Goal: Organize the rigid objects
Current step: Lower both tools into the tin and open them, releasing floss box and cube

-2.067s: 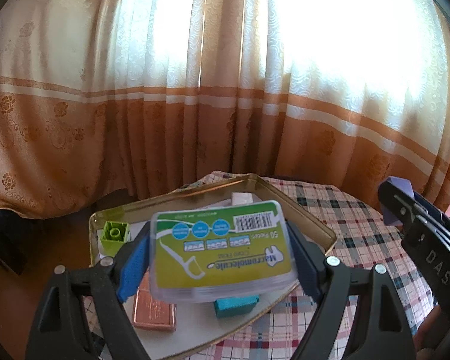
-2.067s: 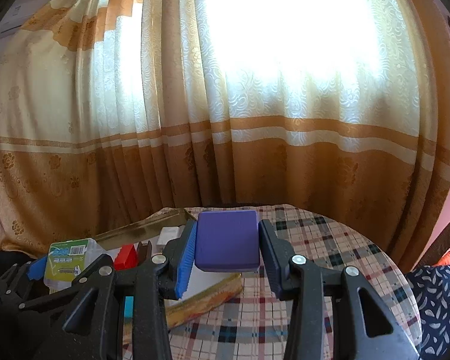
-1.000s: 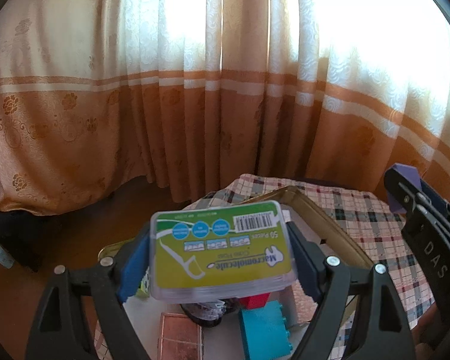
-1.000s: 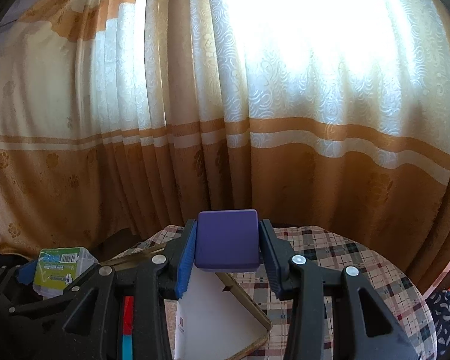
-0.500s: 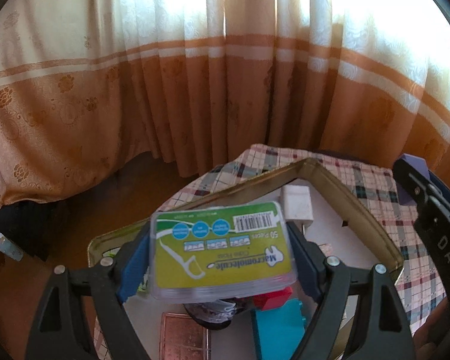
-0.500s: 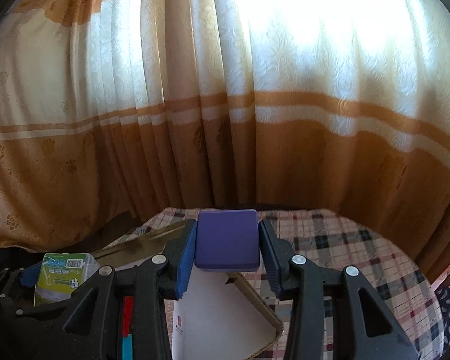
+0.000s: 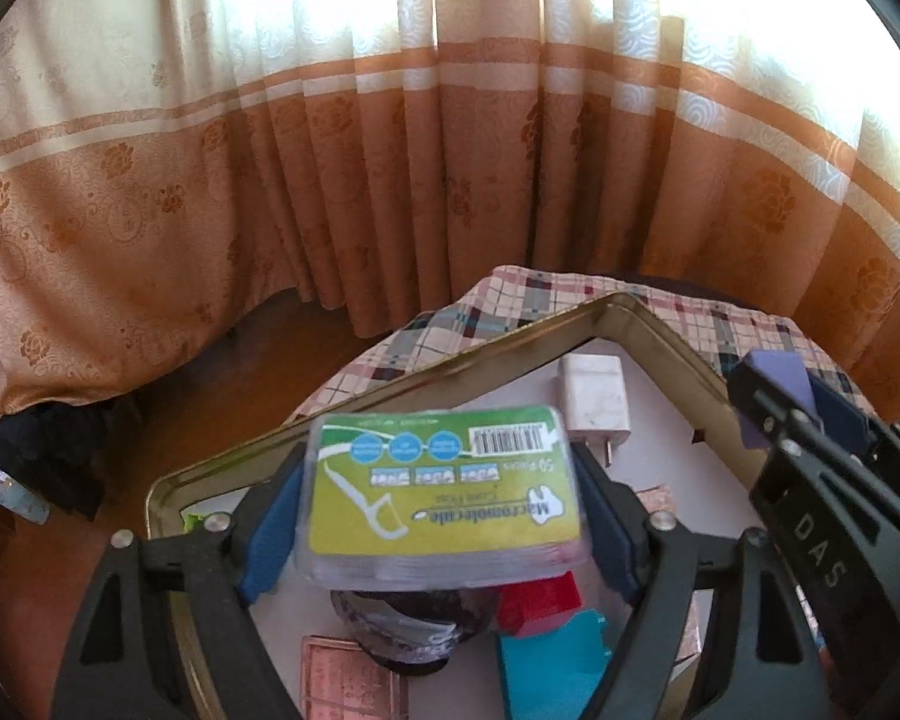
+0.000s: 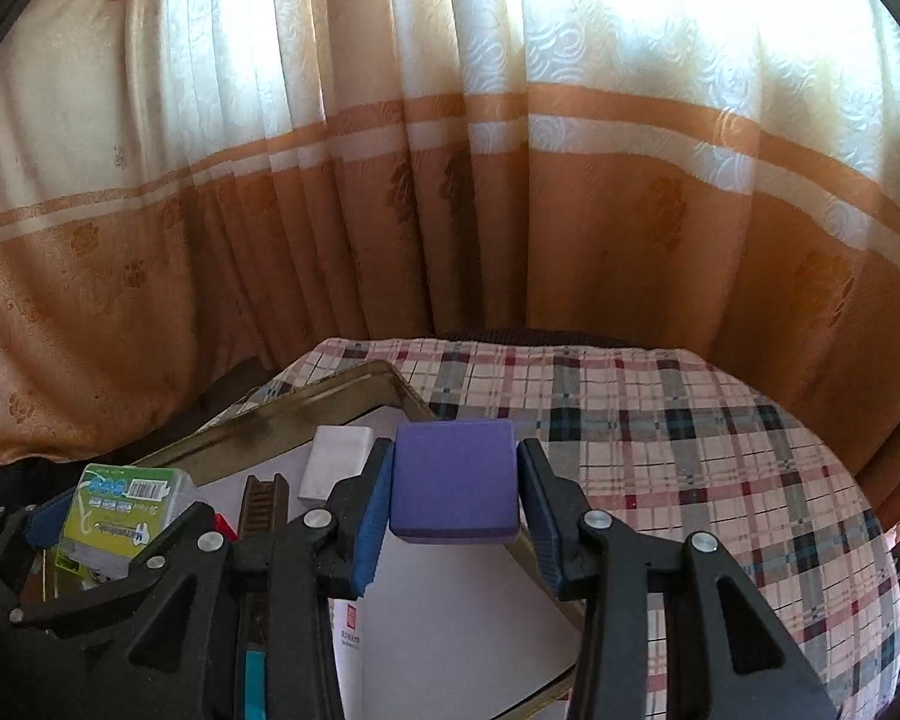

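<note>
Left tool [image 7: 441, 516] pinches a clear floss-pick box [image 7: 442, 495] above the brass-rimmed tray [image 7: 438, 369], over a white charger [image 7: 592, 402] and red block [image 7: 540, 603]. Right tool [image 8: 455, 495] pinches a purple block [image 8: 455, 489] over the tray's edge on the plaid worktop [image 8: 690, 438].

Both wrist views look forward, close over the shared tray [image 7: 390, 402].

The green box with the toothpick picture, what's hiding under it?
Under the floss pick box, in the tray: a dark round thing, a red block, a teal block. The box covers their far parts.
</note>
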`<state>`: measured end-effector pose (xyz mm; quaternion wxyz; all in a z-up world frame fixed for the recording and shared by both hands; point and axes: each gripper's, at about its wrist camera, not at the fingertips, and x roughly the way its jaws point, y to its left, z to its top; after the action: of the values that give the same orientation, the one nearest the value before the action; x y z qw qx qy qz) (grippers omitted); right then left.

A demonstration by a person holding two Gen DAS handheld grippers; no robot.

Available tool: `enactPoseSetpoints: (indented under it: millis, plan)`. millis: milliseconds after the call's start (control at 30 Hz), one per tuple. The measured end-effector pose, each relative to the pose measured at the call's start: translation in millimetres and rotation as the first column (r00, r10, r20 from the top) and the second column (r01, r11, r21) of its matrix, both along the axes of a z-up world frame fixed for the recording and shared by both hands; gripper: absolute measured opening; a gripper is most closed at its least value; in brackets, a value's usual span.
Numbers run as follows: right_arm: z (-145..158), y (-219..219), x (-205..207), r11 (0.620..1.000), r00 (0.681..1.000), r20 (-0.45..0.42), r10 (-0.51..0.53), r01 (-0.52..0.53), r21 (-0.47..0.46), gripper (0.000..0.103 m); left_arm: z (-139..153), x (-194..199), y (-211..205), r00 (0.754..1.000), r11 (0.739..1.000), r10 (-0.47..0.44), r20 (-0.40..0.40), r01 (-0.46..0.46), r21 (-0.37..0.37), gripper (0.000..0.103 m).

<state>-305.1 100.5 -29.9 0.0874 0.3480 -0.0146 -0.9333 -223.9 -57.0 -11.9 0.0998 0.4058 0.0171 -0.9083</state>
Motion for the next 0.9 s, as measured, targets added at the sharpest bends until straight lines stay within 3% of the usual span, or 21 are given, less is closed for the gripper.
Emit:
enactPoseSetpoints:
  millis: [267,333,433,500,900]
  plan:
    - [-13,0,-6,0.998,0.997,0.071,0.018,-0.014,-0.054,0.044,-13,-7,2,0.999,0.999,-0.002,0.033,0.003,-0.034,0.082]
    - [-19,1,-8,0.995,0.994,0.098,0.042,-0.033,-0.098,0.045,-22,-14,1,0.995,0.999,0.002,0.096,0.002,-0.041,0.084]
    - [-25,3,-9,0.986,0.988,0.140,0.066,-0.043,-0.160,0.064,-37,-26,3,0.976,0.997,-0.002,0.218,0.020,-0.080,0.100]
    - [-22,4,-3,0.983,0.989,0.130,0.069,-0.045,-0.177,0.074,-36,-24,6,0.977,0.994,-0.014,0.213,0.036,-0.100,0.100]
    - [4,13,25,0.983,0.998,0.056,0.033,-0.022,-0.183,0.083,-23,-4,13,0.979,0.998,-0.054,0.194,0.061,-0.030,0.102]
